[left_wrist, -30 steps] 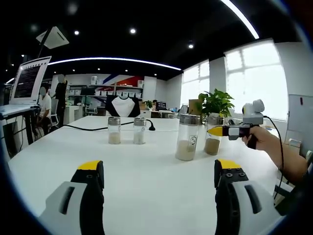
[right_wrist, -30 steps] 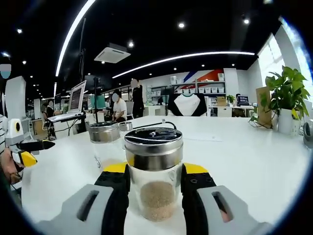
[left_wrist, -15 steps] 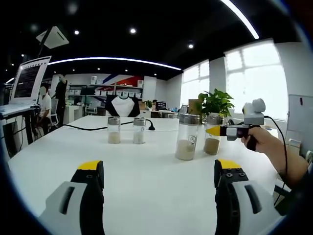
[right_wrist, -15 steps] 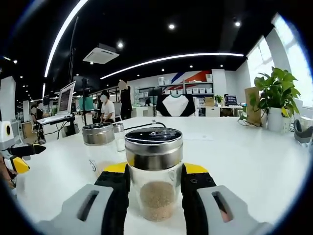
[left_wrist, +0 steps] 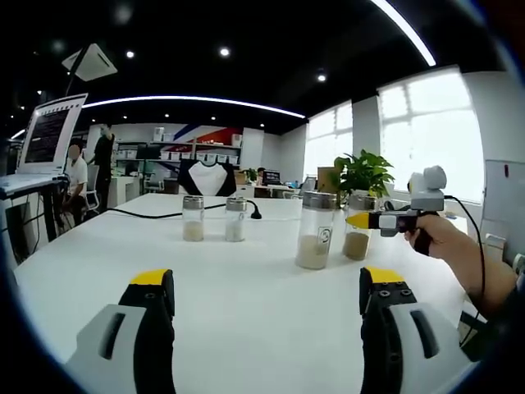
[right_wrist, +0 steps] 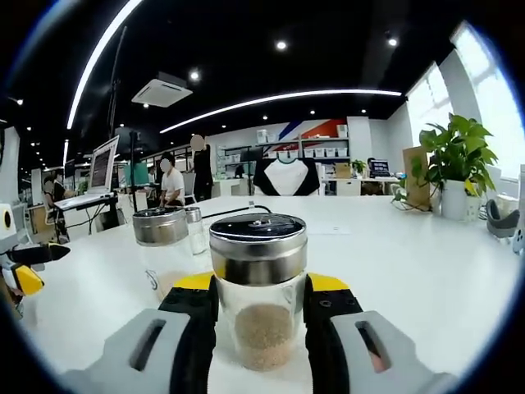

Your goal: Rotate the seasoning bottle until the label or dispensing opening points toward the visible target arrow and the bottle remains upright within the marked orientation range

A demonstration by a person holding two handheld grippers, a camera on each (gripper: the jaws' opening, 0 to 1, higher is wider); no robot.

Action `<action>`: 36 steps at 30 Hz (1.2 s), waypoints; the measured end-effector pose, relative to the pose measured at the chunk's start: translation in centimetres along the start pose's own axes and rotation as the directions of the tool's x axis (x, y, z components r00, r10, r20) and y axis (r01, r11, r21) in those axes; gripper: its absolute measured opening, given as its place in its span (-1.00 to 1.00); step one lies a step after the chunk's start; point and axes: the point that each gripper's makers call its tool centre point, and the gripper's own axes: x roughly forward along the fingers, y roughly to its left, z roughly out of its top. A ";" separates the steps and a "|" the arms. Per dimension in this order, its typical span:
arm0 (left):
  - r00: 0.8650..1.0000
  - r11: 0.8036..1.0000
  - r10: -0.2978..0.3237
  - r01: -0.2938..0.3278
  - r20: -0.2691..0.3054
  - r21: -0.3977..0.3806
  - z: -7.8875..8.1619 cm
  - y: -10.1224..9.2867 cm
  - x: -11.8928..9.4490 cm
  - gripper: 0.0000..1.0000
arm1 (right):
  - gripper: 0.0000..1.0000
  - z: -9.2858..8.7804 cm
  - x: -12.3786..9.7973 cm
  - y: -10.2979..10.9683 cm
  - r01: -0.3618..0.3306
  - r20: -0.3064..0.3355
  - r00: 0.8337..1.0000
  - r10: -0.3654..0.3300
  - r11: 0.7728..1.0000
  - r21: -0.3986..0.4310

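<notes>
A glass seasoning bottle (right_wrist: 257, 316) with a steel lid and tan powder stands upright on the white table (right_wrist: 426, 271). My right gripper (right_wrist: 257, 287) is shut on it, with the yellow-tipped fingers (right_wrist: 195, 283) pressed to both sides. In the left gripper view the same bottle (left_wrist: 356, 240) stands at the right with the right gripper (left_wrist: 362, 220) on it, held by a person's hand (left_wrist: 436, 236). My left gripper (left_wrist: 267, 283) stands open low over the table with nothing between its jaws. It also shows at the left edge as the left gripper (right_wrist: 25, 267).
A taller labelled bottle (left_wrist: 314, 231) stands just left of the held one, seen as the labelled bottle (right_wrist: 161, 246). Two small bottles (left_wrist: 193, 219) (left_wrist: 235, 219) stand farther back. A black cable (left_wrist: 148, 215), a potted plant (left_wrist: 362, 174) and a laptop (left_wrist: 49, 133) lie beyond.
The background in the right gripper view has slid a little leftward: the right gripper has turned slightly with the bottle still held. The left gripper has stayed put.
</notes>
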 end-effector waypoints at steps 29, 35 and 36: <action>1.000 1.000 0.005 -0.005 -0.005 0.002 -0.1 0.2 0.0 0.97 | 0.21 0.4 -1.2 0.0 -0.221 -0.032 0.975 0.220 0.975 -0.036; 1.000 1.000 0.006 -0.006 -0.009 0.001 -0.1 0.3 0.0 0.97 | 0.23 0.9 -1.5 0.2 -0.341 -0.029 0.940 0.340 0.939 -0.036; 1.000 1.000 0.006 -0.006 -0.008 0.002 -0.1 0.3 0.0 0.97 | 0.24 0.9 -1.6 0.2 -0.358 -0.028 0.934 0.357 0.933 -0.046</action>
